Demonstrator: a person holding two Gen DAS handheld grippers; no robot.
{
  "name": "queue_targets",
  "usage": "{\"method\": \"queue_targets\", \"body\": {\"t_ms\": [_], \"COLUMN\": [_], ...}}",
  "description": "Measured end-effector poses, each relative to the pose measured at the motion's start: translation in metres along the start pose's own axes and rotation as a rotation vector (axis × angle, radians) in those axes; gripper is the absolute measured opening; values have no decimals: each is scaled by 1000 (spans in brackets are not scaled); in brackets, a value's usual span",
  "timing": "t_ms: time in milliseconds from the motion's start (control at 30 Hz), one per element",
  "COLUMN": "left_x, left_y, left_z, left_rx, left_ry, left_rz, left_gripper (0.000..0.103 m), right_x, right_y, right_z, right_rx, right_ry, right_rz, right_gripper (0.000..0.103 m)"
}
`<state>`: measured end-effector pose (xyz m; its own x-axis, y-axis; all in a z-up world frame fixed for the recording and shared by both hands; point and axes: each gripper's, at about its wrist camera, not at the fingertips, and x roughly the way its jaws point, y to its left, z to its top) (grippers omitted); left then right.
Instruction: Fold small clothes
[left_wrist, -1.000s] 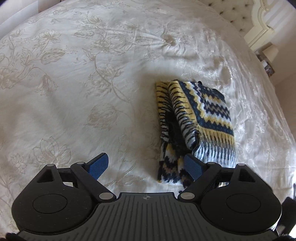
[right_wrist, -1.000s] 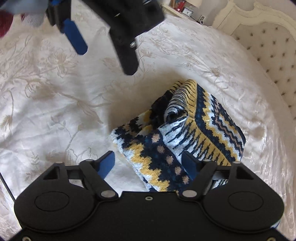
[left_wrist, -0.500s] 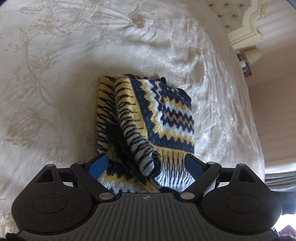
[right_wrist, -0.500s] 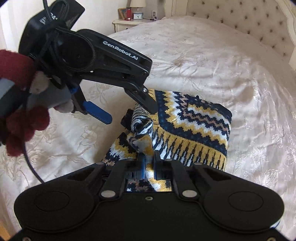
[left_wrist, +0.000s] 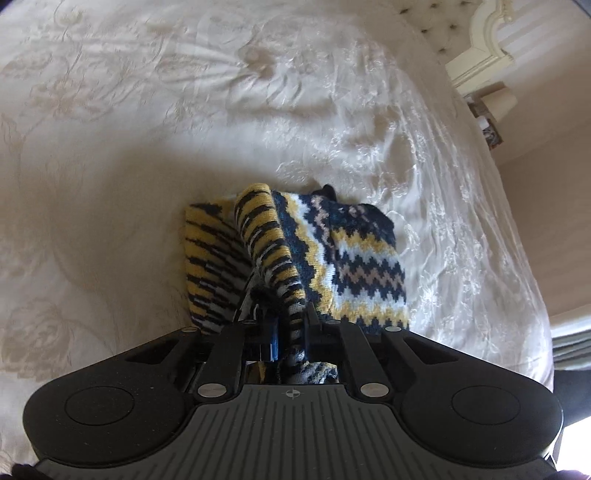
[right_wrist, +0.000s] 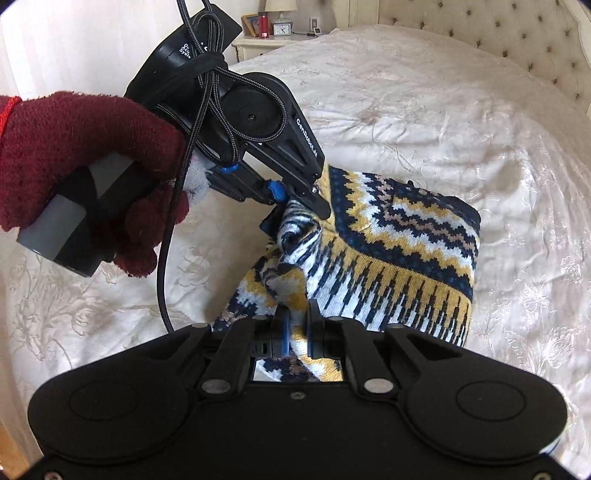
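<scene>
1. A patterned knit garment (right_wrist: 399, 251) in navy, yellow and white is seen lying folded on a cream embroidered bedspread (right_wrist: 424, 110).
2. A near edge of the knit is pinched between the closed fingers of the right gripper (right_wrist: 297, 334).
3. A raised fold further back is clamped by the left gripper (right_wrist: 291, 194), which is held by a hand in a dark red glove (right_wrist: 85, 162).
4. A black cable (right_wrist: 166, 266) is seen hanging from that gripper.
5. A tufted headboard (right_wrist: 498, 33) and a nightstand (right_wrist: 266, 42) are visible behind.
</scene>
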<state>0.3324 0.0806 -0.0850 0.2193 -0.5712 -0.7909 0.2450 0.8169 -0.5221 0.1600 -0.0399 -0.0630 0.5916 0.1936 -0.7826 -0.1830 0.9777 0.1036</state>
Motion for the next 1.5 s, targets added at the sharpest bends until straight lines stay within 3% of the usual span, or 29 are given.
{"method": "queue_targets", "body": {"t_ms": [100,233,367,400,533,633,733,833,900,1100,1500], "left_x": [-8,12,19,16,-1,-19,-37,-44,-43,-23,22], "left_y": [0,22,33,34,41,42,39,34,31,32,31], "left_z": [3,2,-3,-4,-9,-14,-22,-33,-42,-72,-86], "left_rx": [60,9,14,13,21,14,9,0,-6,-51,-79], "left_ry": [-21,48,59,47,13,-48,-97,-99,-77,4,111], "left_rz": [11,70,133,135,152,132,107,71,54,17,-13], "left_gripper": [11,15,37,42,57,58,73,77,82,82,82], "right_x": [1,36,70,67,39,19,6,-2,-1,21,92], "right_y": [8,26,36,35,21,1,-33,-72,-96,-159,-206], "right_z": [4,2,-6,-7,-8,-12,-11,-9,-7,-2,-5], "right_rx": [-4,-52,-95,-94,-59,1,132,275,340,490,725], "right_ry": [-9,69,176,167,95,58,19,-9,-12,1,73], "right_rz": [27,63,108,131,226,222,202,159,135,98,232], "right_gripper": [14,17,35,46,64,70,79,82,91,91,92]}}
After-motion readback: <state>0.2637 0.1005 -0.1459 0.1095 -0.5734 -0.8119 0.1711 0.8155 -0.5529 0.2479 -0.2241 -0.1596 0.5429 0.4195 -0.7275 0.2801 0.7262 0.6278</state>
